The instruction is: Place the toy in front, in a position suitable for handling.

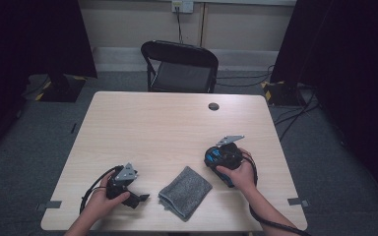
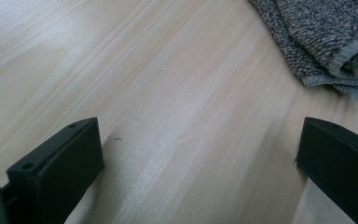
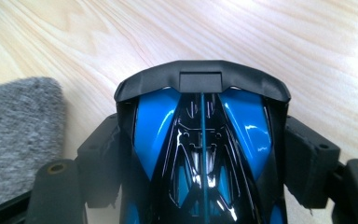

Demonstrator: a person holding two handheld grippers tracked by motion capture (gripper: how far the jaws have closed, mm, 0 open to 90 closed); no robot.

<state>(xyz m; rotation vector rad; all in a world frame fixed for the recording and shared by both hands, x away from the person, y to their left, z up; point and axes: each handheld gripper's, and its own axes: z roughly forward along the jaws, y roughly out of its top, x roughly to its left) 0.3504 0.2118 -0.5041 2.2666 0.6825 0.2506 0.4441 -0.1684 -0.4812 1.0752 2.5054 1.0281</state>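
Right hand-held gripper (image 3: 200,154) clamped on blue toy car (image 3: 200,140), left hand-held gripper (image 2: 200,158) open over surface (image 2: 168,93); next likely wipe it with grey towel (image 1: 185,191)

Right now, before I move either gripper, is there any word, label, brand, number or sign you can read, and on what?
None can be read.
Blue and black toy car between the right gripper jaws: glossy panels and lines, no lettering.
Grey towel: no tag in sight.
Table: bare wood grain, no print.
Wall socket: too small to read any marking.
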